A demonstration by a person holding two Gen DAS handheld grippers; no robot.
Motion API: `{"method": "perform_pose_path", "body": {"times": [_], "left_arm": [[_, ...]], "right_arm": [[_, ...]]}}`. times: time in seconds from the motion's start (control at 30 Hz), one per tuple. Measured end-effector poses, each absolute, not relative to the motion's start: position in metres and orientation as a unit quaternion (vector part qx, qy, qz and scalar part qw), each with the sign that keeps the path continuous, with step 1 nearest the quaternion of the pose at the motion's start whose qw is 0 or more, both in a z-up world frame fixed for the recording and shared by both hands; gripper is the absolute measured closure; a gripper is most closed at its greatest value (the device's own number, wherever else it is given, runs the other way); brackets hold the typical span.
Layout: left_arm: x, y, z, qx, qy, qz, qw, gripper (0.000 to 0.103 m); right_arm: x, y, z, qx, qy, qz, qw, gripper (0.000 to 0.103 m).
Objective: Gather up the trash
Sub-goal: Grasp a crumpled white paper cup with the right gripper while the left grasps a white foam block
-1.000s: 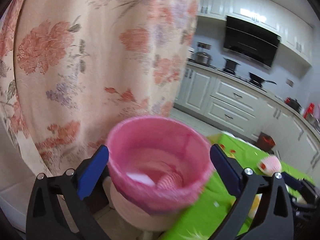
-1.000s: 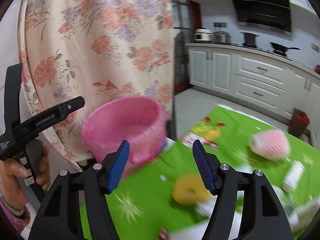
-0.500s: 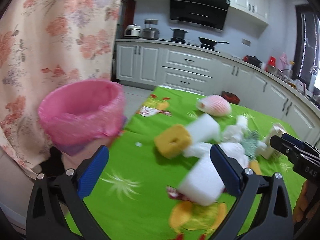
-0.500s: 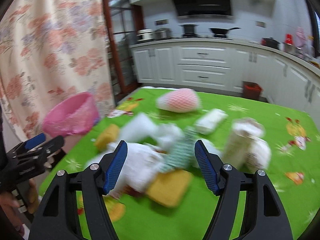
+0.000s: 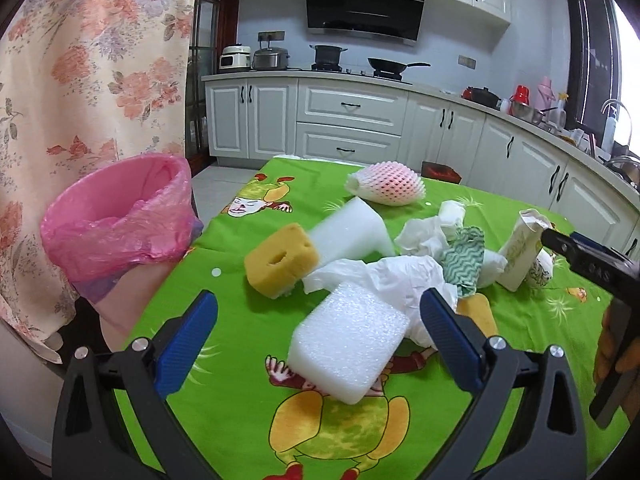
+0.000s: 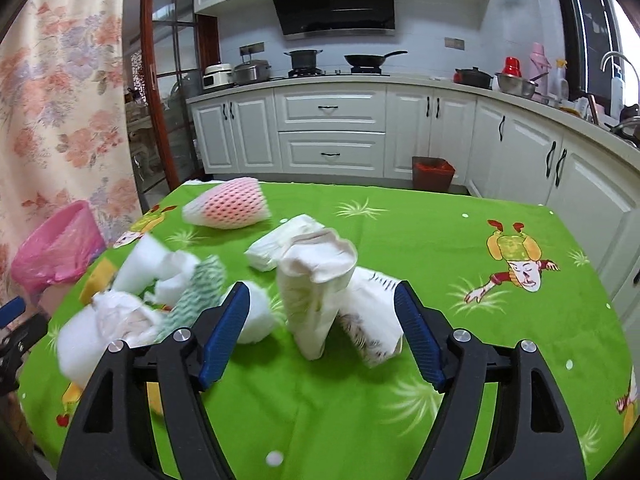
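Left gripper (image 5: 318, 332) wide, empty, swung off pink bin (image 5: 120, 216) onto foam block (image 5: 350, 344). Right gripper (image 6: 322, 332) opening, carton (image 6: 314, 300) between jaws, untouched. Beyond: sponge (image 5: 280, 258), tissue (image 5: 424, 236), fruit net (image 5: 390, 184). Bin at table's left edge; next pickup starting.

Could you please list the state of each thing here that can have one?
Left tongs: open, empty.
Right tongs: opening, nothing gripped.
Pink-lined bin: open-topped, beside the table.
Paper carton: upright, top torn open.
White foam block: lying flat.
Yellow sponge: tilted.
Tissue: crumpled.
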State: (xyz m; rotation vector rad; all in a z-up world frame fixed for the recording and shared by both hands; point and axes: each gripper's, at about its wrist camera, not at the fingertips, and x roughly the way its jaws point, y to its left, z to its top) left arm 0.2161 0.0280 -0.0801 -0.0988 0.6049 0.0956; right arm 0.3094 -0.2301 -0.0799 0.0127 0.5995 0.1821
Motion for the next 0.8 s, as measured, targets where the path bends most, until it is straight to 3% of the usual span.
{"method": "perform_pose_path", "body": {"times": [0.33, 0.37, 0.47, 0.8], "left_arm": [[0.222, 0.032, -0.085, -0.042, 0.307, 0.06, 0.949, 0.005], [0.222, 0.033, -0.086, -0.042, 0.309, 0.061, 0.948, 0.005], [0.225, 0.035, -0.088, -0.047, 0.312, 0.062, 0.947, 0.005], [0.237, 0.019, -0.098, -0.032, 0.325, 0.04, 0.944, 0.005]], "right_arm": [[0.356, -0.225, -0.092, -0.006, 0.312, 0.093, 0.945, 0.028], [0.357, -0.224, -0.093, -0.009, 0.312, 0.095, 0.945, 0.031], [0.355, -0.22, -0.095, -0.014, 0.309, 0.105, 0.945, 0.053], [0.316, -0.223, -0.086, -0.001, 0.285, 0.121, 0.951, 0.054]]}}
